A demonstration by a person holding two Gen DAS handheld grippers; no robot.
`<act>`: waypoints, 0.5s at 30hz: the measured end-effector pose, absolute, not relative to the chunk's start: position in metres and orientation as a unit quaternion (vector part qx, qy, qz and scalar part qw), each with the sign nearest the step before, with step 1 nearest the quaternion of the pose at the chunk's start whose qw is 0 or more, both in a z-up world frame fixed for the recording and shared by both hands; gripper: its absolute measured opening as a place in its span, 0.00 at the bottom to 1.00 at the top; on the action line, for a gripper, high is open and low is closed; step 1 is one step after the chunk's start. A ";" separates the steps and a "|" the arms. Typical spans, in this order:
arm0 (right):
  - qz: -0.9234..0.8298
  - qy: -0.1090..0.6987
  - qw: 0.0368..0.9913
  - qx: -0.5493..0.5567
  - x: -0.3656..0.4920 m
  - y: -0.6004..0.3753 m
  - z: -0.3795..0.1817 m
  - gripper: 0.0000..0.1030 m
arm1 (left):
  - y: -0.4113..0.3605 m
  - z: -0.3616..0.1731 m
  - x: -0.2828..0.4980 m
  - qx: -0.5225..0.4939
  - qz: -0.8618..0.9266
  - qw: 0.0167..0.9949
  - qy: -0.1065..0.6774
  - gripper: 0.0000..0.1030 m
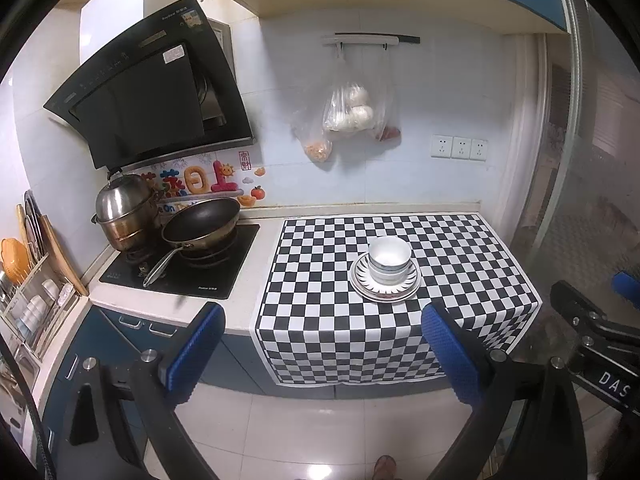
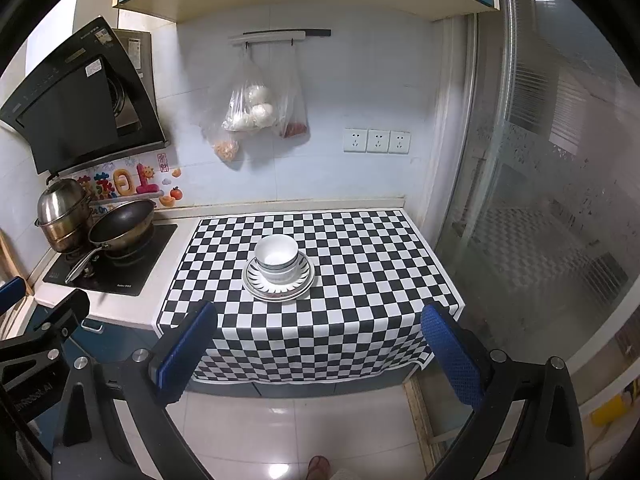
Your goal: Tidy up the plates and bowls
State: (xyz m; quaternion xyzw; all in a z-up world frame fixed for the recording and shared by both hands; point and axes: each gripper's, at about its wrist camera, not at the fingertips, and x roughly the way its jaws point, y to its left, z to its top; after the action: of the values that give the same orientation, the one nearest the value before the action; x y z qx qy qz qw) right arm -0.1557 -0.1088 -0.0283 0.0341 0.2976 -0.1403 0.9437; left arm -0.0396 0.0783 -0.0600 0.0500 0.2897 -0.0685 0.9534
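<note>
Both claws hang wide and empty, back from the counter over the floor tiles: the left claw (image 1: 322, 344) and the right claw (image 2: 320, 344), each with its blue pads spread far apart and nothing between them. Ahead of both and below their line sits the stack: bowls (image 1: 389, 260) nested one inside another on plates (image 1: 385, 286), all on the checked cloth (image 1: 460, 248). From the left claw the stack lies ahead and a little to the right; from the right claw it lies ahead and a little to the left (image 2: 277, 258), so it sits between the two.

Judging by the tidy pile, either the sorting is done or it has not begun; the pictures do not say which. If the stack is to be moved or split, the bowls should go first. The top bowl's rim stands clear above the others, so one pad can go inside and one outside that rim, near its closest edge. Come in level and close gently, since glazed ware is likely to slip. Lift straight up, so the lower bowls are not dragged along. The other claw could steady the plates at their rim. Keep well right of the pan (image 1: 202, 224) and pot (image 1: 122, 210), which sit far to the left of the stack.
</note>
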 end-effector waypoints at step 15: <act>-0.147 0.296 0.943 0.036 -0.150 -0.108 -0.026 1.00 | 0.081 -0.060 -0.032 0.052 -0.074 0.954 0.288 0.98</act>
State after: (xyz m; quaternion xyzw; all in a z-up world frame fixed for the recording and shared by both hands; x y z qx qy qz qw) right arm -0.1502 -0.1075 -0.0263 0.0356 0.2961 -0.1474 0.9430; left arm -0.0322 0.0810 -0.0605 0.0516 0.2875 -0.0740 0.9535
